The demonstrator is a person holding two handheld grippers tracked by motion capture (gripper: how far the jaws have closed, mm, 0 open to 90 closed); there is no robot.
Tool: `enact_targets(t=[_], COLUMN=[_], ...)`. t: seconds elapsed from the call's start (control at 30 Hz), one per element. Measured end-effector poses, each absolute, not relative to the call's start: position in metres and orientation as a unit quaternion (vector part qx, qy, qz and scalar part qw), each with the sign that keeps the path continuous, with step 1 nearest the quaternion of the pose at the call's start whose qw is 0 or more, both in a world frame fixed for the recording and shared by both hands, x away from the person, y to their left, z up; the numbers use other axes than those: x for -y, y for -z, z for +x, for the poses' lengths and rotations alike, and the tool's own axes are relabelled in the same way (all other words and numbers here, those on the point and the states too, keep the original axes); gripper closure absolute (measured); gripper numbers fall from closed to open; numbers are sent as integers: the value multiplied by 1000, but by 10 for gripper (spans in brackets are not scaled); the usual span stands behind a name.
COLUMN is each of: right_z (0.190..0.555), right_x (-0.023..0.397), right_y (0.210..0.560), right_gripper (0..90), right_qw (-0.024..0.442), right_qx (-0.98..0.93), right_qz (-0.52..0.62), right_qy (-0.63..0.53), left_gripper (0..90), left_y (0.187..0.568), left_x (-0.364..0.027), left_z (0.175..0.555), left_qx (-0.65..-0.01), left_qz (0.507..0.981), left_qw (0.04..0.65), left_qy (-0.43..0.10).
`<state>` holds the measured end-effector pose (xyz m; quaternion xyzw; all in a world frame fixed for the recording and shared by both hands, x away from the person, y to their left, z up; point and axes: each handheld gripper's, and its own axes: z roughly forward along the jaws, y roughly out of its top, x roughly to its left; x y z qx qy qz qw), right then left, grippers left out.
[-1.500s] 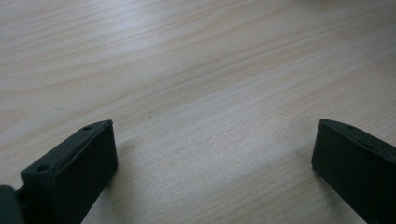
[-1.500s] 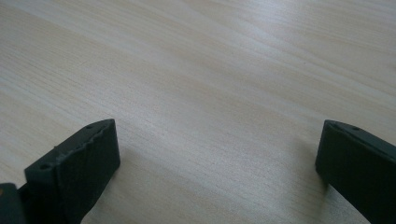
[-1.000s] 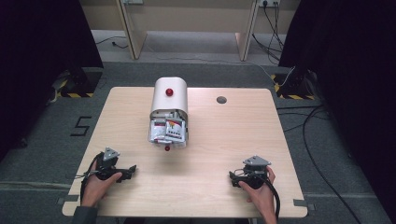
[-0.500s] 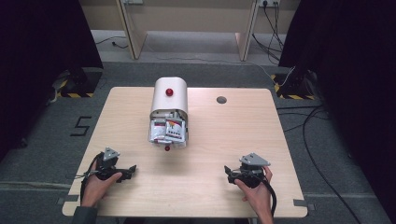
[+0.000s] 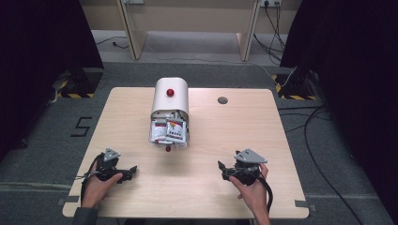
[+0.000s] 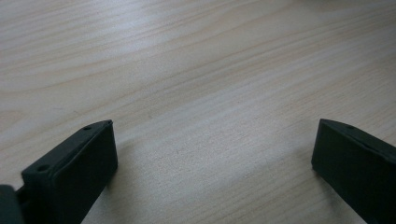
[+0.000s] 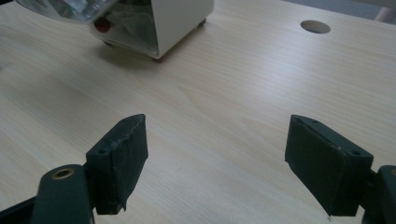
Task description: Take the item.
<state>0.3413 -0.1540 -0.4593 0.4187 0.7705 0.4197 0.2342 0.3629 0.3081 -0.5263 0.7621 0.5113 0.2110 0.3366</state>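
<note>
A white round-topped box (image 5: 170,96) with a red knob (image 5: 170,92) stands at the middle back of the wooden table (image 5: 234,126). Its clear front flap (image 5: 169,131) hangs open over several small packets, with a second red knob (image 5: 168,148) at the flap's edge. My left gripper (image 5: 130,171) rests near the front left, open, jaws pointing right over bare wood (image 6: 212,125). My right gripper (image 5: 222,168) rests near the front right, open and holding nothing (image 7: 215,119). The box (image 7: 180,18) and its flap (image 7: 70,9) lie ahead of it to the left.
A round cable hole (image 5: 222,100) sits in the table right of the box, also ahead of the right gripper (image 7: 315,26). Cables (image 5: 319,140) run over the grey floor to the right. Wooden furniture legs (image 5: 133,33) stand behind the table.
My right gripper has slid a little left and forward, turning its jaws toward the box. The left gripper and the box have not moved.
</note>
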Motion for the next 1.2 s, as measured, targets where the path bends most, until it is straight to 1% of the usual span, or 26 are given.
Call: enact_targets(t=[0.57, 0.83, 1.2], right_z=[345, 346, 355], right_x=[125, 114, 91], right_y=[434, 420, 401], right_gripper=[267, 285, 309], right_qw=[225, 230, 225], right_qx=[-774, -770, -773], right_qz=[386, 374, 354], right_qy=[-449, -463, -476], left_gripper=[0, 0, 0], left_y=[526, 526, 526], left_x=[-308, -307, -307], left_z=[363, 365, 365], left_qx=[-511, -511, -511], left_qz=[762, 762, 762], left_qw=[337, 337, 337], left_qy=[-211, -211, -211])
